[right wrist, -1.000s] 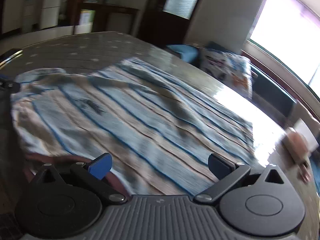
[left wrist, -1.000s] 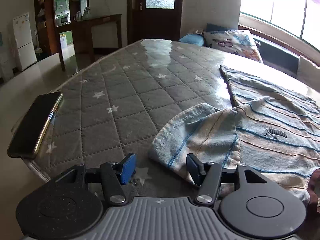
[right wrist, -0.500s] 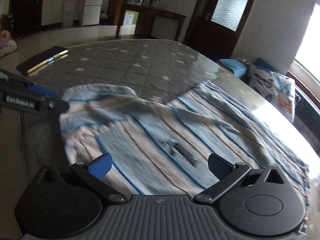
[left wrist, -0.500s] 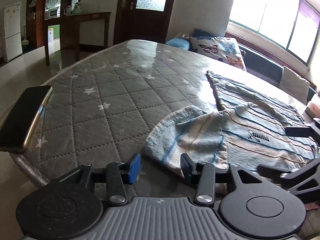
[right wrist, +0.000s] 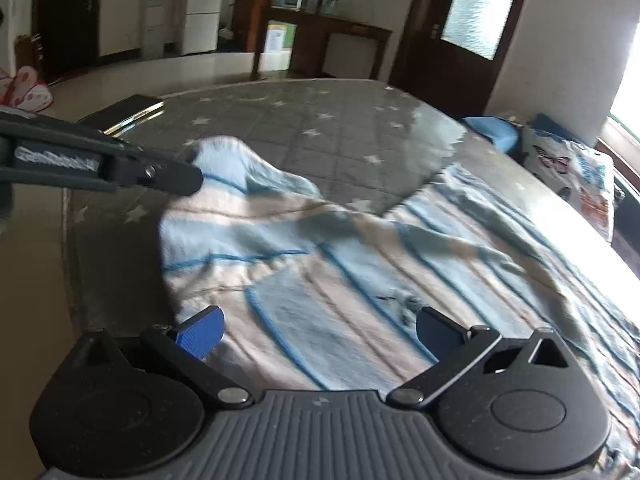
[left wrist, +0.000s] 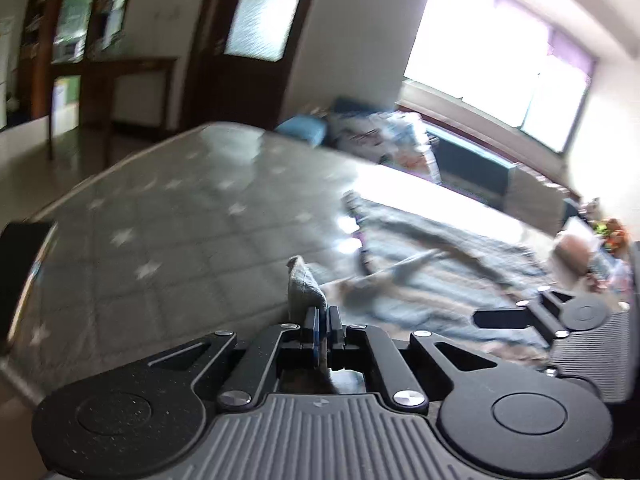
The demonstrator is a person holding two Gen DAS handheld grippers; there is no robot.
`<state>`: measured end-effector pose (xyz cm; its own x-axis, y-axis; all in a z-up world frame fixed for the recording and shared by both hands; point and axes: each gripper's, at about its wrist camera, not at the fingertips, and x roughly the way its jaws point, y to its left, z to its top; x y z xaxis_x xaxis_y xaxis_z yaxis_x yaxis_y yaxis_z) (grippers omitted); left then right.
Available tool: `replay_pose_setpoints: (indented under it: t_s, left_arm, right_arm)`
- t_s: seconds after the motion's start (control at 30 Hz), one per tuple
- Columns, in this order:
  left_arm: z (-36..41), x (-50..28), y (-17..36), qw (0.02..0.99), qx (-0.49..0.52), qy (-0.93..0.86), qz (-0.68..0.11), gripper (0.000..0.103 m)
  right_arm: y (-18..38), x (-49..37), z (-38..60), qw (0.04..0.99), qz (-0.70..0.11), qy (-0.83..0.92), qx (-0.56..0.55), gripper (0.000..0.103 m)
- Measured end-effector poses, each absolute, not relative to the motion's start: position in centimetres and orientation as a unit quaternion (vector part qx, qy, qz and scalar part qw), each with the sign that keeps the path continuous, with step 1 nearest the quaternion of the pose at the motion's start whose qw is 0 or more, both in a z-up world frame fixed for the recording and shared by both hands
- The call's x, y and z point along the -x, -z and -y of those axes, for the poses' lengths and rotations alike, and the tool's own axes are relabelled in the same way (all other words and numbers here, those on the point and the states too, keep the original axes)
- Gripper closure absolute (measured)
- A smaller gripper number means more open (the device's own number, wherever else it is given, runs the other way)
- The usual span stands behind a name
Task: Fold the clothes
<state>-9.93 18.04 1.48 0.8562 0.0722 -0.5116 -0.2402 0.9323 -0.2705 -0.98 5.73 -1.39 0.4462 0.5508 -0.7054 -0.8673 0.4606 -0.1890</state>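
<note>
two grippers over striped shirt (right wrist: 360,264): left gripper (left wrist: 322,322) pinched tight on sleeve edge (left wrist: 302,288), likely for folding inward; right gripper (right wrist: 318,330) spread wide above shirt's middle, holding nothing.

Pale blue and beige striped shirt (right wrist: 360,264) with thin darker blue lines, lying on a grey quilted desk cover (right wrist: 320,128) scattered with white stars. Black tools carry blue pads (right wrist: 200,330). Butterfly-print cushion (right wrist: 568,172) behind.
</note>
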Motion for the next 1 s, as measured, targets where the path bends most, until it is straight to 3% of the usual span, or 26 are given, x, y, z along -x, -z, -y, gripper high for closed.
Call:
replay_pose_setpoints:
  t_s: [0.27,0.43,0.57,0.7,1.0]
  left_arm:
    - [-12.2,8.3,-2.4,0.961,0.116,0.04,-0.248,0.1]
    - [-9.8,6.5,-0.2,0.945,0.096,0.077,-0.304,0.098]
    - [-9.2,6.3,0.4,0.935,0.082,0.095,-0.332,0.096]
    - [-9.6,6.2,-1.3,0.945,0.065,0.082,-0.309,0.084]
    - [-11.3,1.3,-0.1,0.944,0.042,0.014,-0.327,0.084]
  right_arm:
    - [-0.7,-1.0,0.0,0.845,-0.269,-0.375,0.272,0.0]
    - [-1.5,-2.9,4.7,0.868,-0.279,-0.327,0.248,0.0]
    - [-1.1,-4.0,7.5,0.875,-0.301,-0.306,0.225,0.0]
    - [-0.4,-4.5,9.8,0.878,-0.316,-0.287,0.215,0.0]
    - [0.3,-6.1,14.5,0.895,-0.332,-0.24,0.175,0.0]
